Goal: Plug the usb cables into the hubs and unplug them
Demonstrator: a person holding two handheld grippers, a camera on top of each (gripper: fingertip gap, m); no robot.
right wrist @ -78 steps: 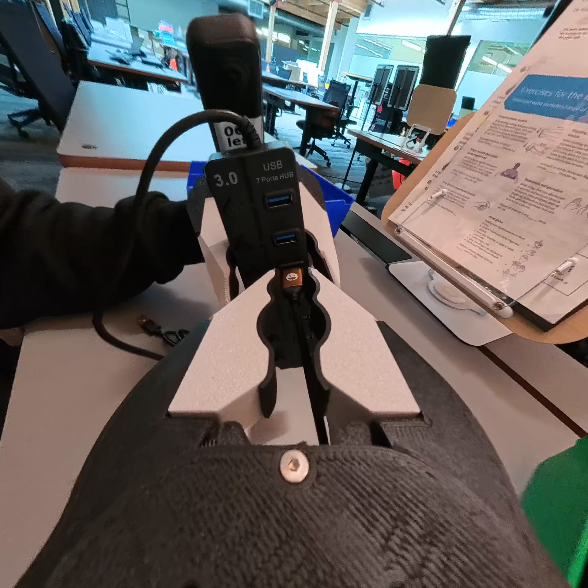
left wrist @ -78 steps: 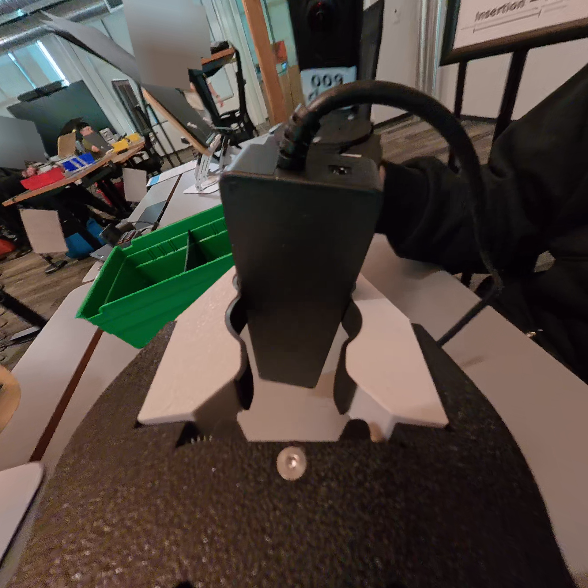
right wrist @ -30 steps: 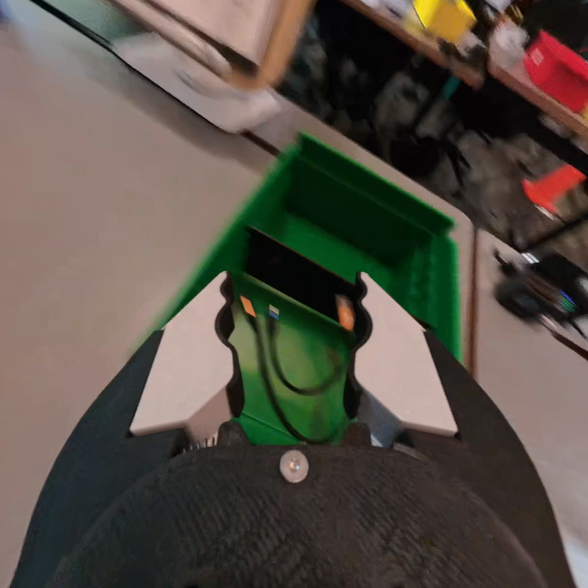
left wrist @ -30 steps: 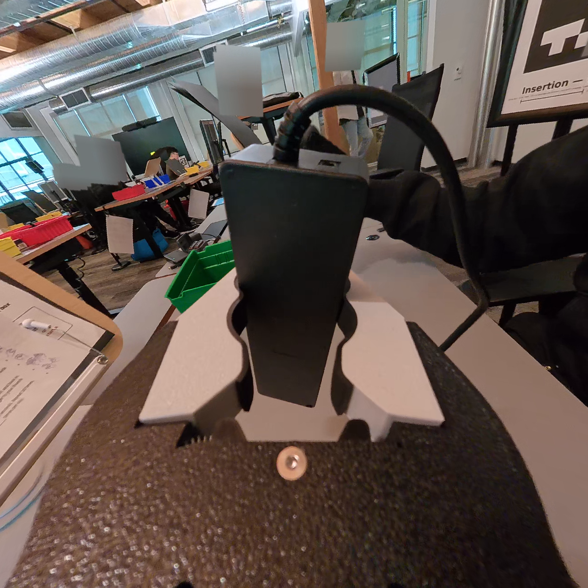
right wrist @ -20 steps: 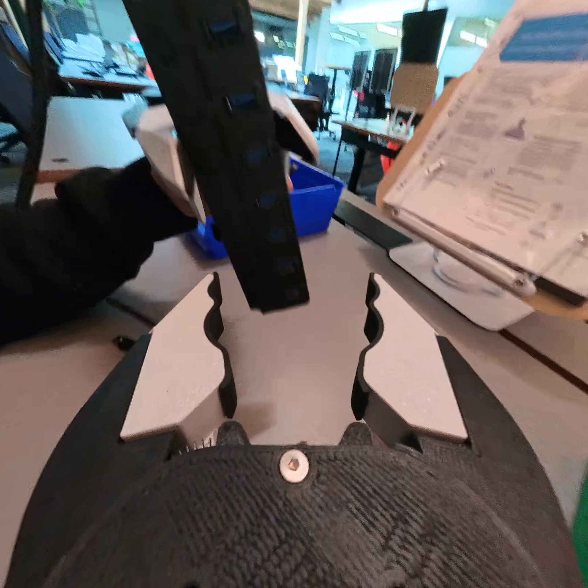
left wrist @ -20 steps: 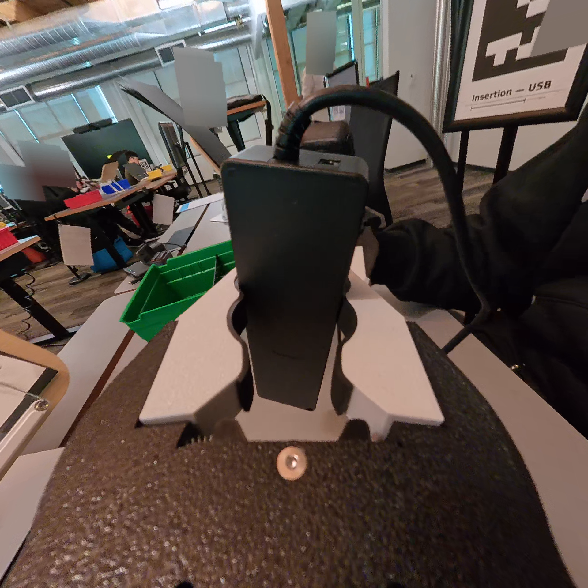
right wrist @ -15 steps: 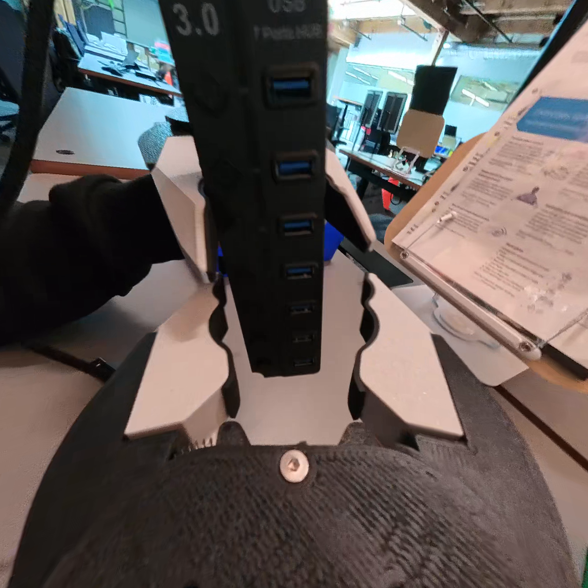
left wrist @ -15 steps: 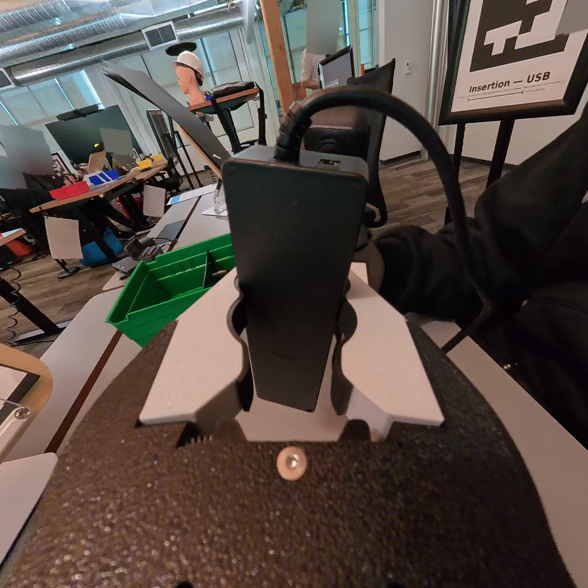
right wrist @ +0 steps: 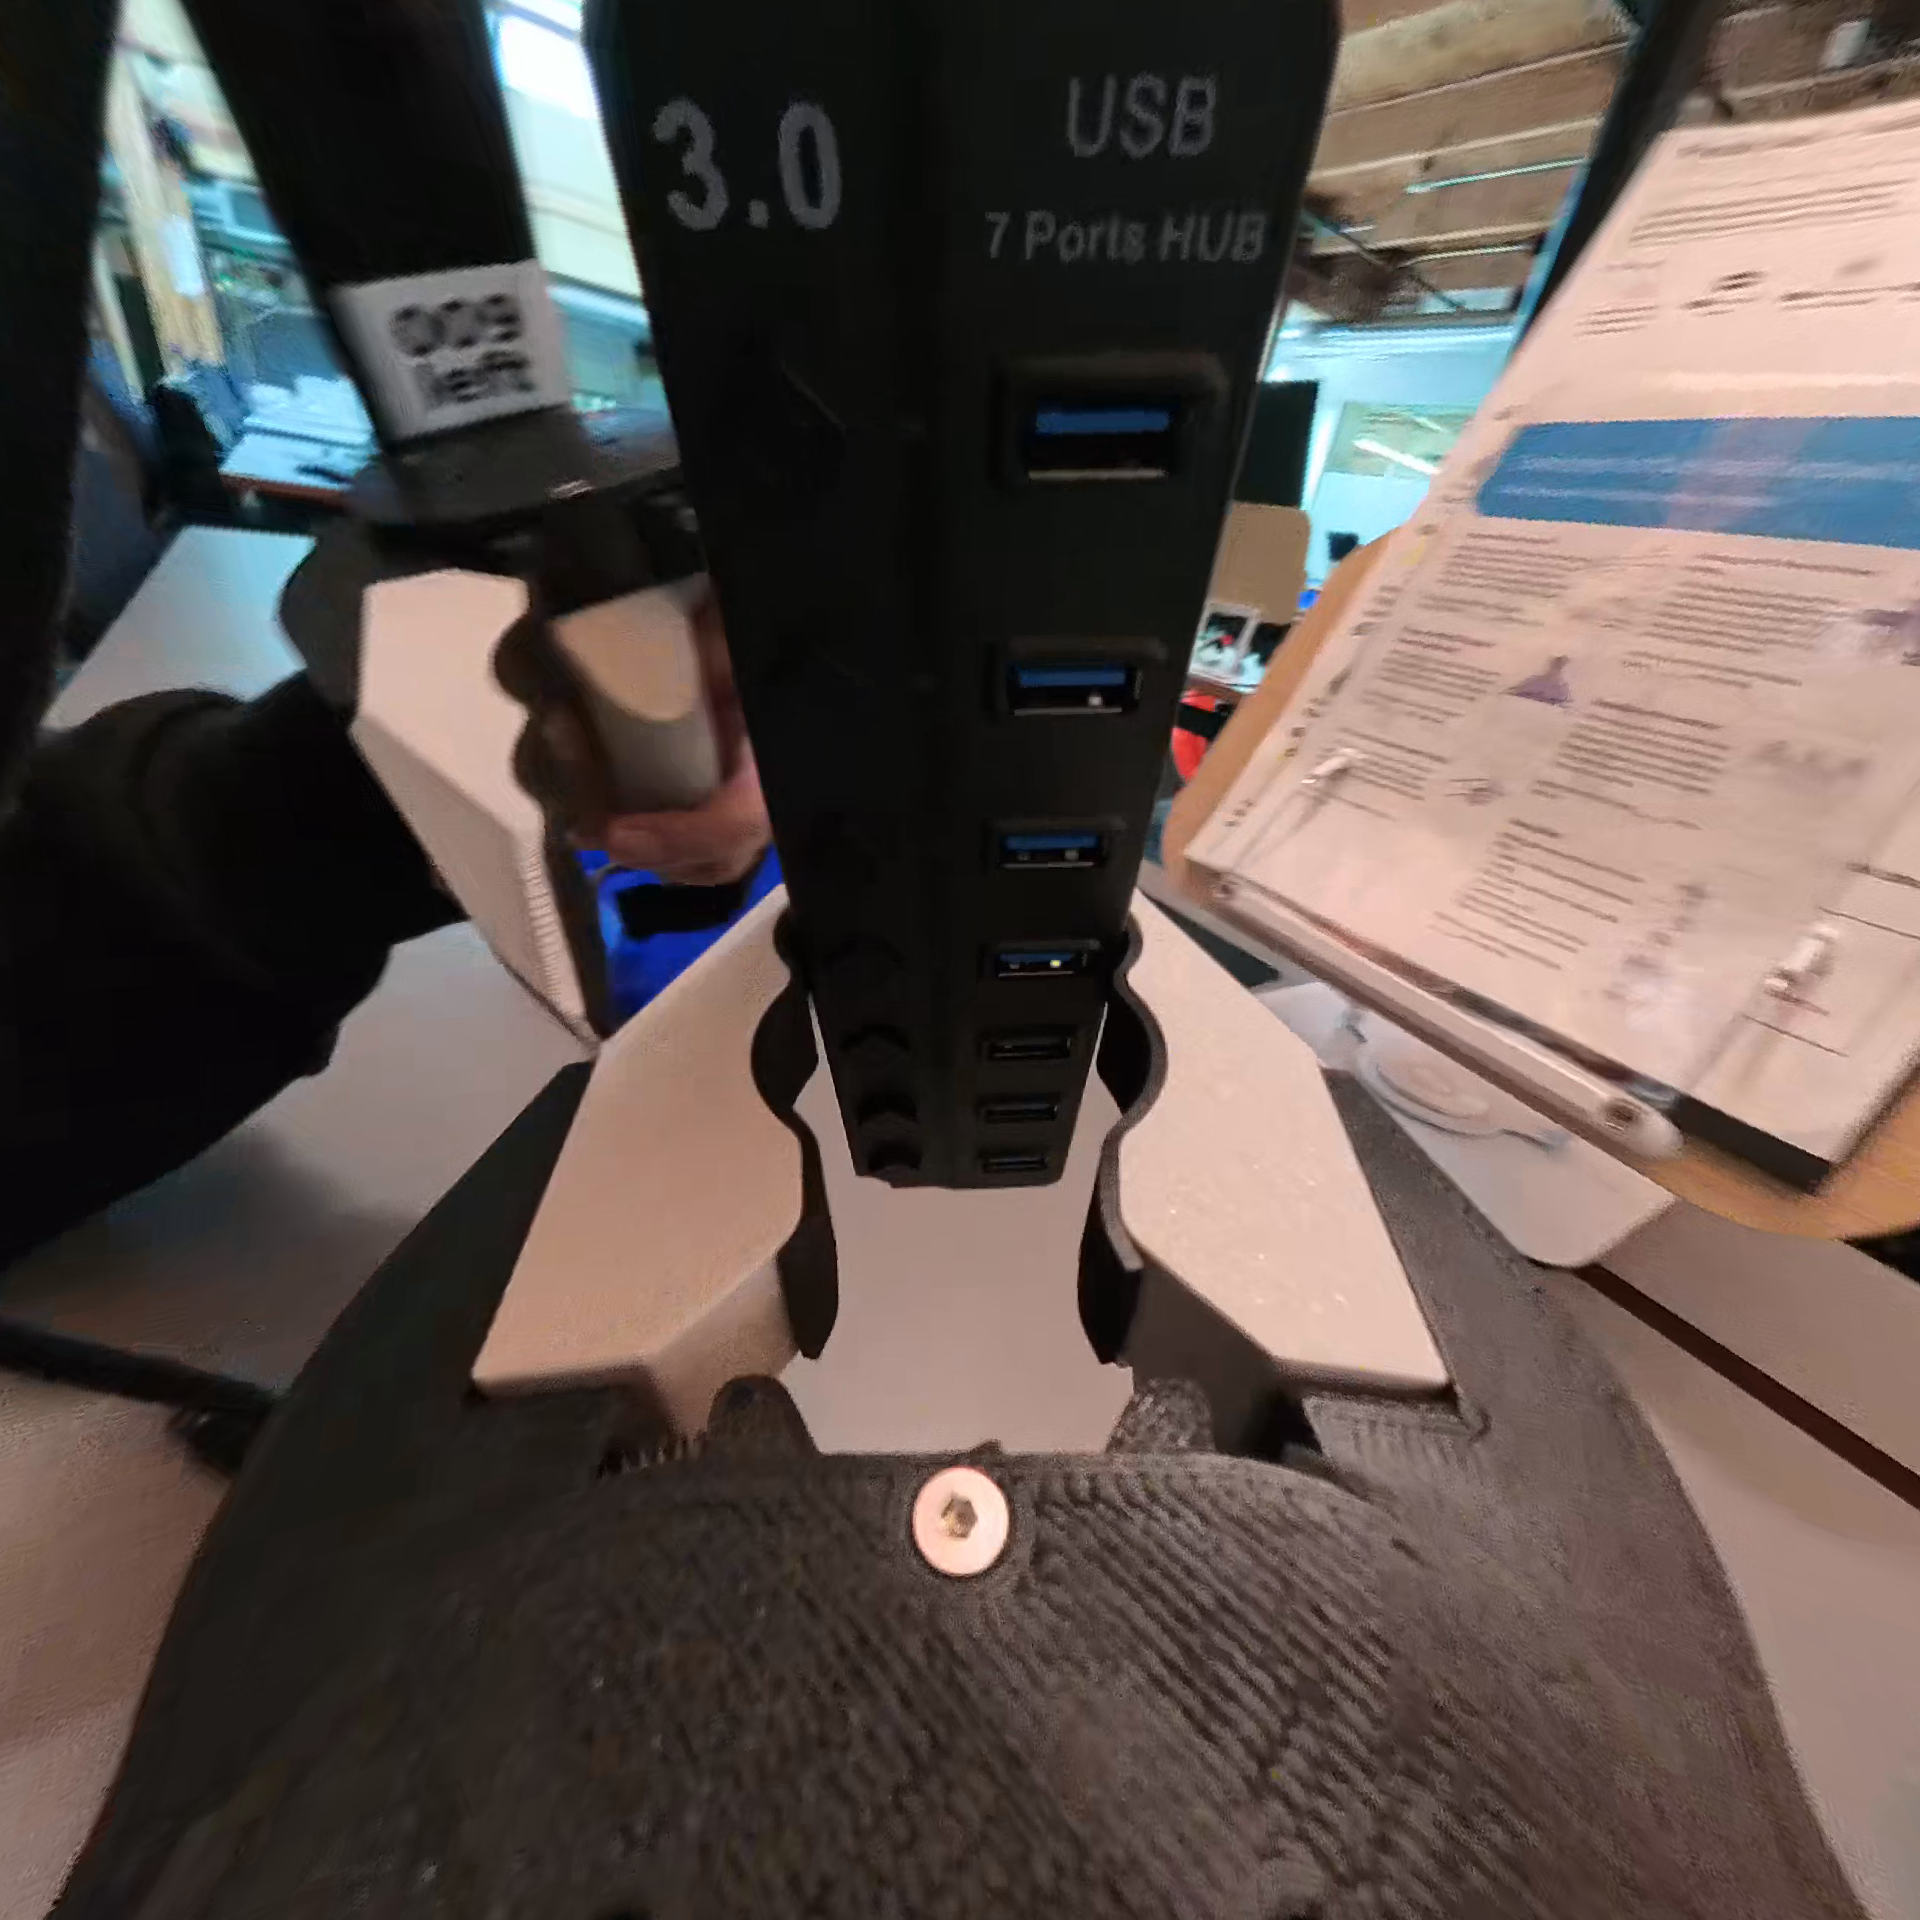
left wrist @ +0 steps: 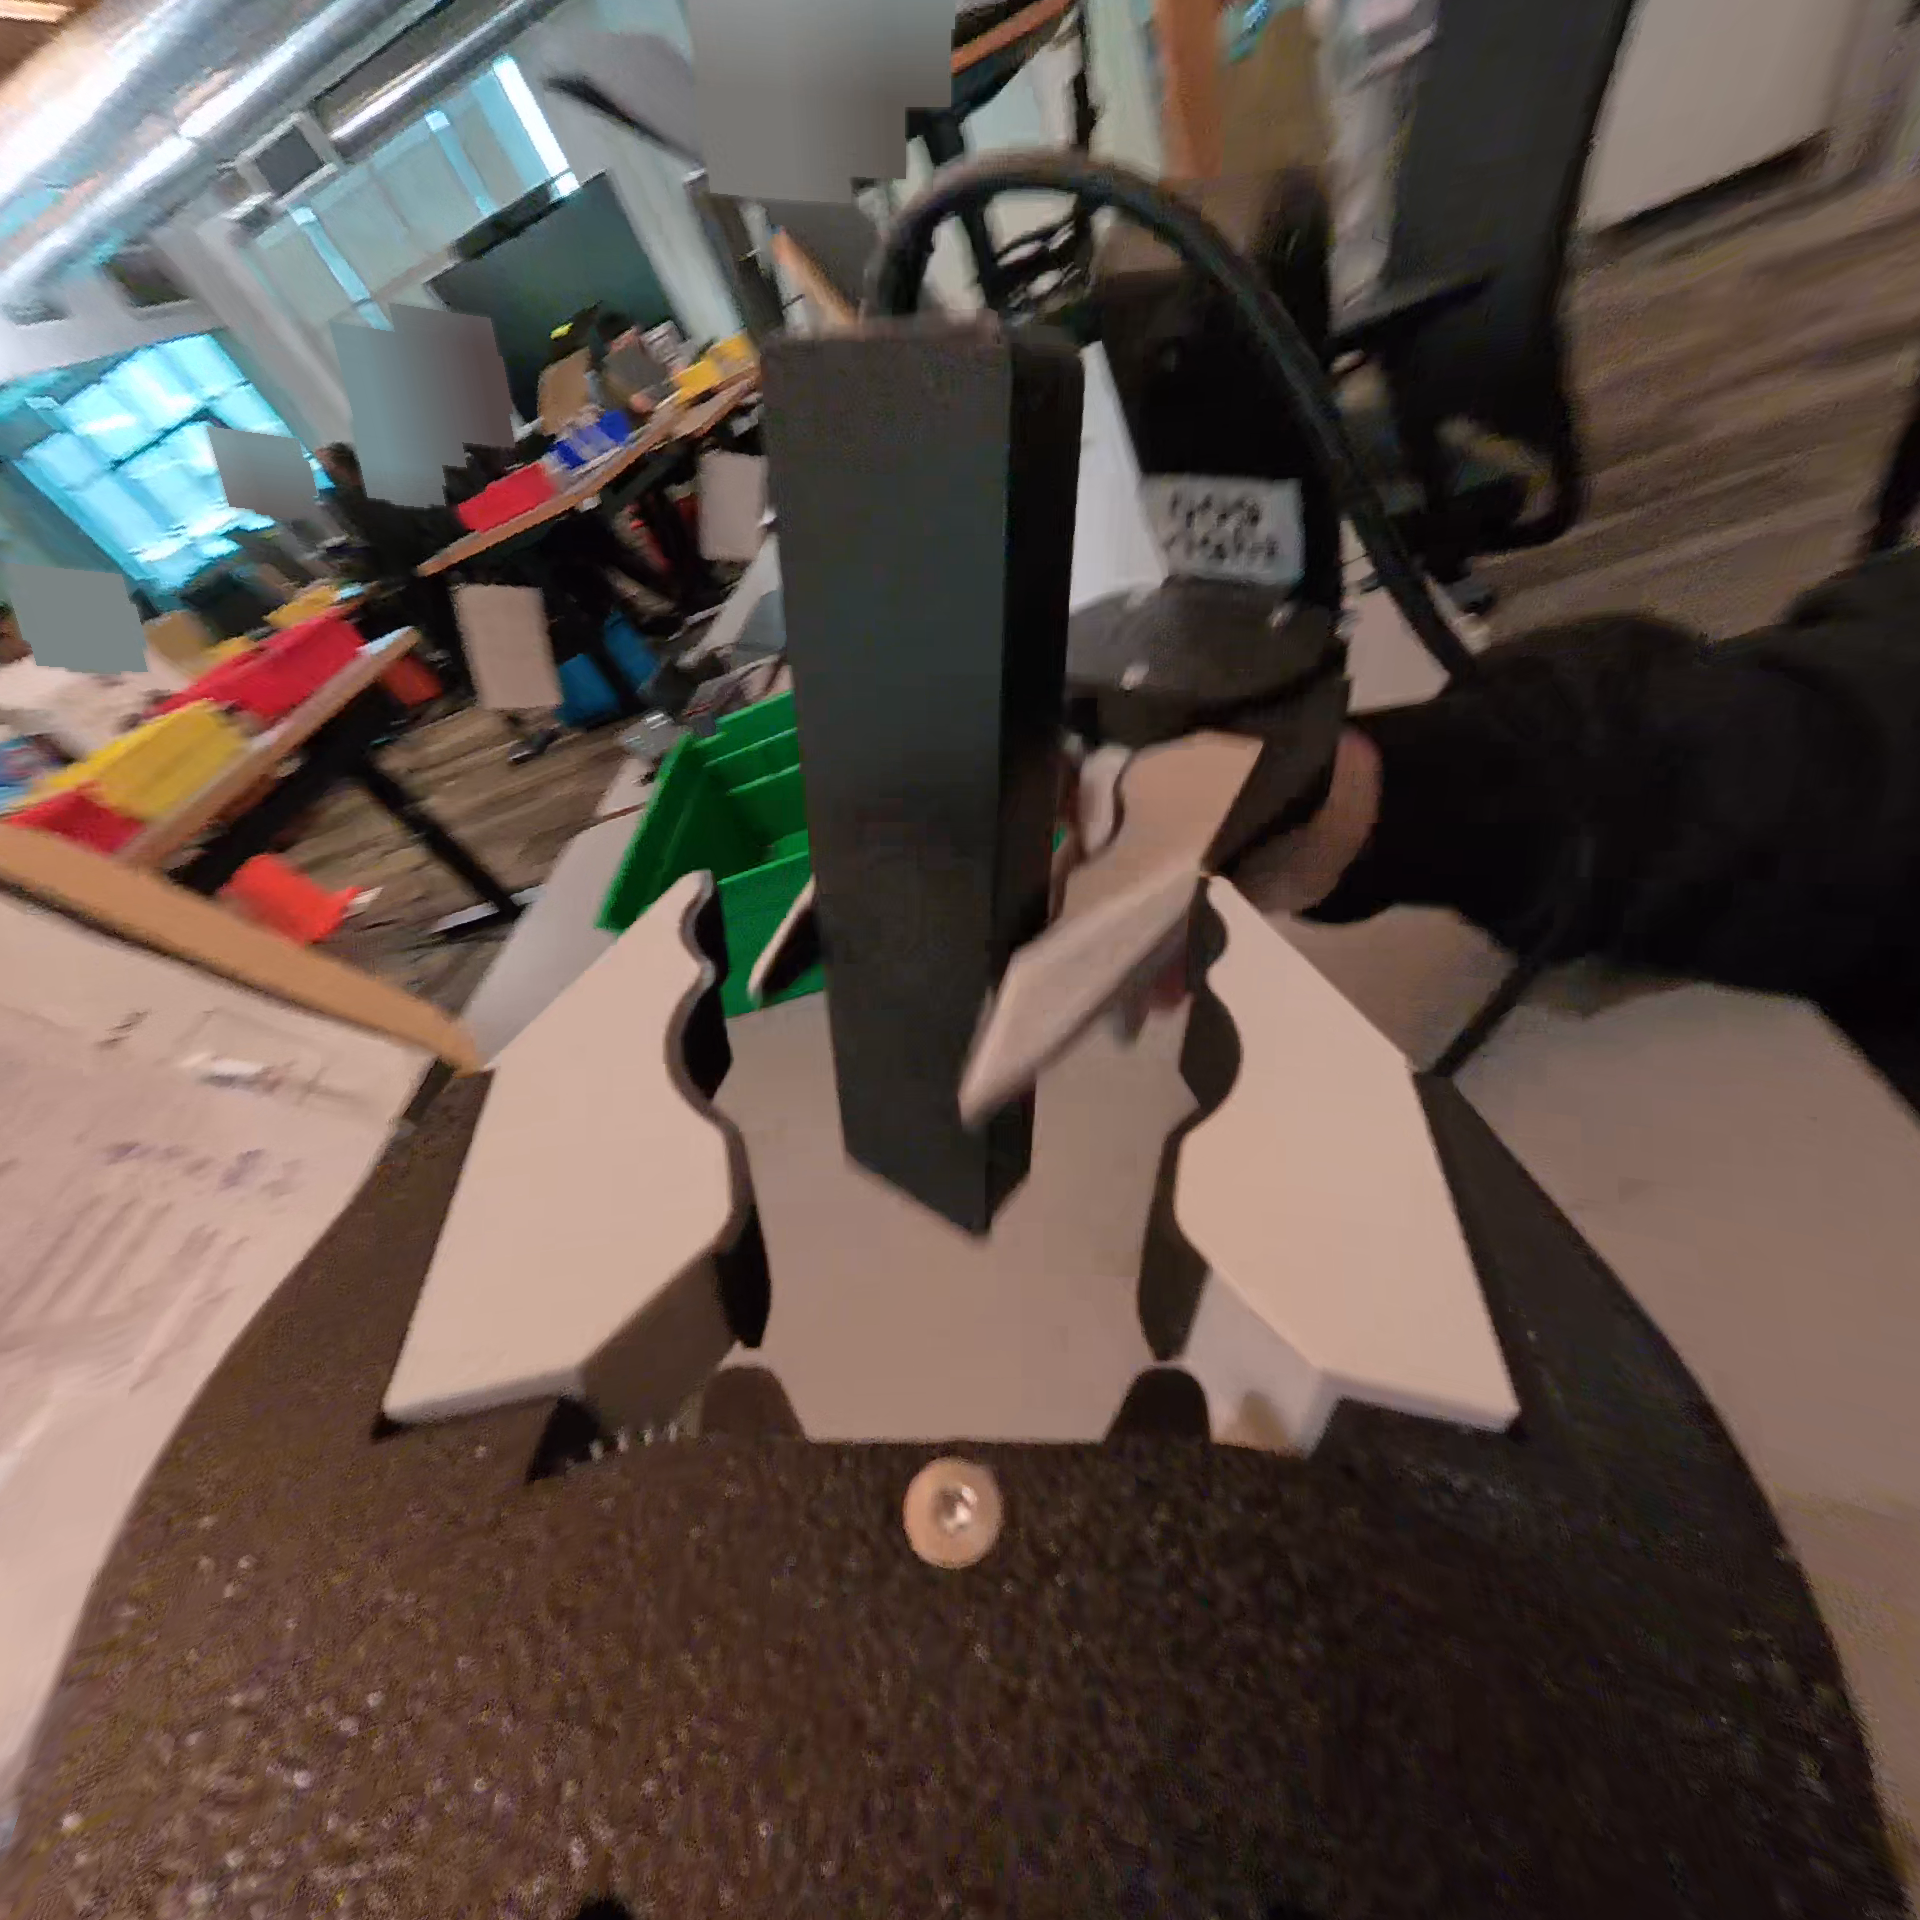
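Note:
A black USB hub (right wrist: pixel 883 520) stands upright above the grey table, its row of blue ports facing the right wrist view; no plug shows in them. My right gripper (right wrist: pixel 956 925) is shut on the hub's lower end, one finger on each side. In the left wrist view the hub's plain back (left wrist: pixel 904 727) stands between the wide-apart fingers of my left gripper (left wrist: pixel 956 904), which is open and not touching it. The right gripper's fingers (left wrist: pixel 1081 966) clamp the hub there. The hub's thick black cable (left wrist: pixel 1143 208) arches off its top. The left gripper's fingers (right wrist: pixel 457 748) show behind the hub.
A green divided bin (left wrist: pixel 748 821) sits on the table behind the hub. A tilted document stand (right wrist: pixel 1558 727) with a printed sheet stands to the right; it also shows at the left in the left wrist view (left wrist: pixel 156 1091). A black sleeve (left wrist: pixel 1662 779) reaches in.
My right gripper came back from the green bin open, slid around the hub's lower end and shut on it. My left gripper, which held the hub, has opened and let go.

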